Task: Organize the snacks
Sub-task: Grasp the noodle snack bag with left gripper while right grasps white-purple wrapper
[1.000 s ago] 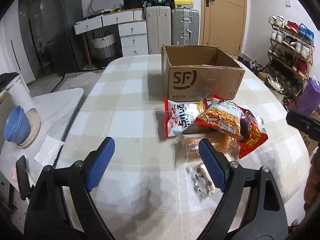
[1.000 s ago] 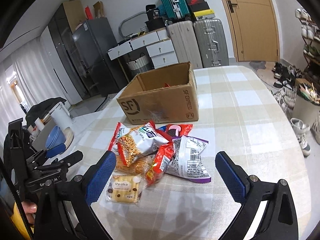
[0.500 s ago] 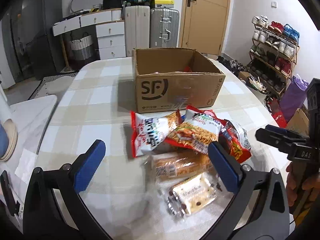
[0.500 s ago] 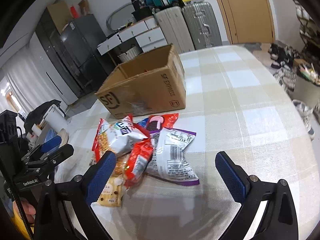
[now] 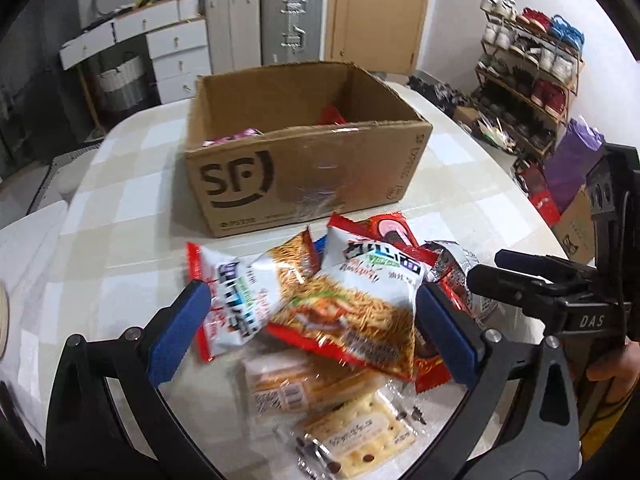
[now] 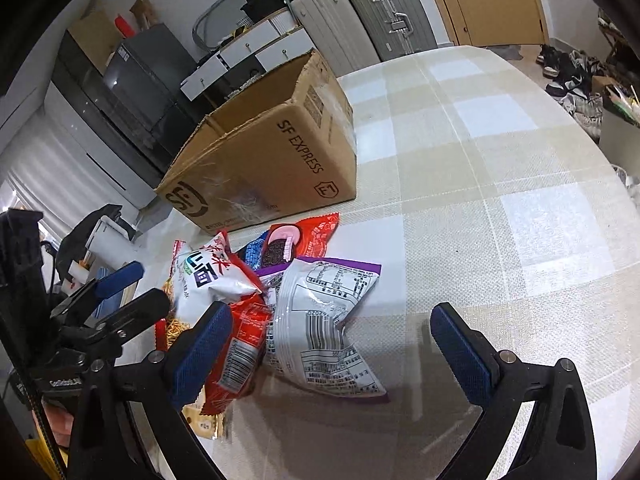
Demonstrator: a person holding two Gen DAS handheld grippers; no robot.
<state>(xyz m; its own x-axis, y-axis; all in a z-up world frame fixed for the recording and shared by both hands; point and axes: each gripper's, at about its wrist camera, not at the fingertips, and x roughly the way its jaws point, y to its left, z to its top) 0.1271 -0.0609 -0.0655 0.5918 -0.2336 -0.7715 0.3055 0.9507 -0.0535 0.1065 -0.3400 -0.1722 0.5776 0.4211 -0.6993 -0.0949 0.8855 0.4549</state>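
A pile of snack packets lies on the checked table in front of an open SF cardboard box (image 5: 304, 176), also in the right wrist view (image 6: 276, 152). On top is an orange noodle-snack bag (image 5: 356, 312), beside a second noodle bag (image 5: 240, 296). Below lie a bread pack (image 5: 304, 388) and a cracker pack (image 5: 356, 436). My left gripper (image 5: 316, 332) is open, its jaws either side of the orange bag. My right gripper (image 6: 332, 352) is open over a silver and purple packet (image 6: 324, 320) and a red packet (image 6: 240, 352). The box holds a few packets.
Suitcases (image 5: 260, 20), white drawers (image 5: 160, 44) and a wooden door (image 5: 380, 8) stand behind the table. A shoe rack (image 5: 528, 64) is at the right. A dark fridge (image 6: 132, 76) stands far left. The table's right half (image 6: 500, 184) is bare cloth.
Both grippers have moved forward and down onto the snack pile. The left gripper now straddles the orange bag and the right one hangs over the silver packet. Both stayed open.
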